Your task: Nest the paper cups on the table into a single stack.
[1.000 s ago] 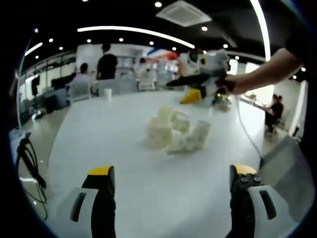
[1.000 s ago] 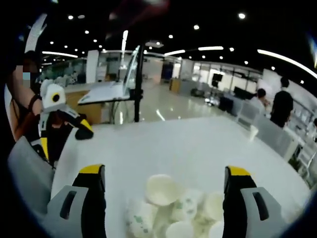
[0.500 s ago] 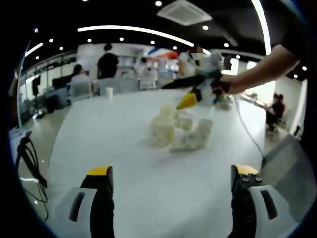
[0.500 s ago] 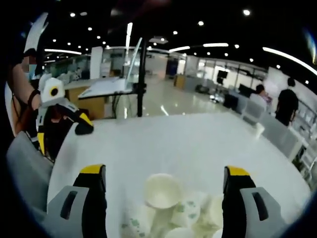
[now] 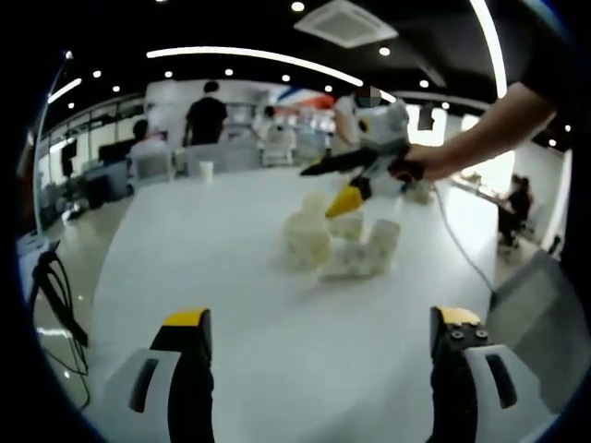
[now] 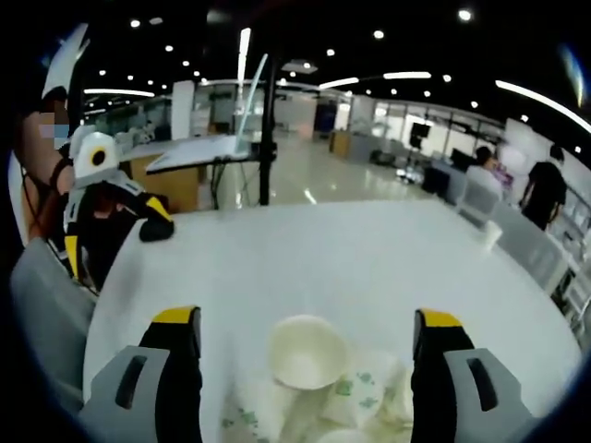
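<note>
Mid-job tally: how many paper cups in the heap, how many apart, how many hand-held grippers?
White paper cups in the heap: about 5, too blurred for an exact count
Lone white paper cup standing far off: 1
Hand-held grippers, left and right: 2
Total: about 8

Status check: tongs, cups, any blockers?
Left tongs open, back from pile. Right tongs open over paper cups, one upright cup between tips. Cups loose, unstacked. Nothing in the way.
</note>
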### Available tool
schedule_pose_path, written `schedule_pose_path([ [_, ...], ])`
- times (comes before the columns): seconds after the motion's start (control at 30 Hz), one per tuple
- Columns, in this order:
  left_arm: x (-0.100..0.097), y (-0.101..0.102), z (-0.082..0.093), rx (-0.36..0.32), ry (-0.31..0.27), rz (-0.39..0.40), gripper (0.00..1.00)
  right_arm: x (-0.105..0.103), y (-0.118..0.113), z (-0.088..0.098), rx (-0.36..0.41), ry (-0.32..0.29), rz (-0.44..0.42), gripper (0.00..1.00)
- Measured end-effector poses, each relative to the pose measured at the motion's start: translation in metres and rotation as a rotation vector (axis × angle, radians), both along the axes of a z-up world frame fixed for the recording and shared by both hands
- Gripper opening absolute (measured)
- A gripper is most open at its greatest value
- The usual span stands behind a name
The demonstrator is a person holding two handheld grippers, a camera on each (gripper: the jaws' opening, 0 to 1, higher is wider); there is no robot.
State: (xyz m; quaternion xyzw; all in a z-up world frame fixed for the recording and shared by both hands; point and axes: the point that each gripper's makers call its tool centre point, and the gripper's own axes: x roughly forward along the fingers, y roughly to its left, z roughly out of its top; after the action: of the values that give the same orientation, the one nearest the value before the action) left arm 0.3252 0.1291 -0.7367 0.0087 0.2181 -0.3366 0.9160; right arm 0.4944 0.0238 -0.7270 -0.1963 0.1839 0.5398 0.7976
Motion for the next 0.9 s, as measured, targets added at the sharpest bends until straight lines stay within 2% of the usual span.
schedule_pose_path([
  [0.17,-0.001,0.0,-0.001,-0.006,0.007,0.002,0.98,0.002,0.003,-0.007,-0.016,0.015,0.003,0.9],
  [0.53,0.001,0.003,-0.001,-0.001,0.0,0.0,0.97,0.002,0.002,-0.021,-0.063,0.046,0.014,0.75],
  [0.67,0.001,0.004,-0.001,-0.001,0.005,0.005,0.98,0.003,0.001,-0.025,-0.08,0.05,0.012,0.73],
  [0.77,0.0,0.004,-0.001,-0.001,0.007,0.003,0.98,0.003,-0.002,-0.036,-0.103,0.09,-0.001,0.73],
  [0.9,-0.001,0.003,-0.001,0.0,0.006,0.001,0.97,-0.001,-0.003,-0.04,-0.115,0.107,0.011,0.68],
])
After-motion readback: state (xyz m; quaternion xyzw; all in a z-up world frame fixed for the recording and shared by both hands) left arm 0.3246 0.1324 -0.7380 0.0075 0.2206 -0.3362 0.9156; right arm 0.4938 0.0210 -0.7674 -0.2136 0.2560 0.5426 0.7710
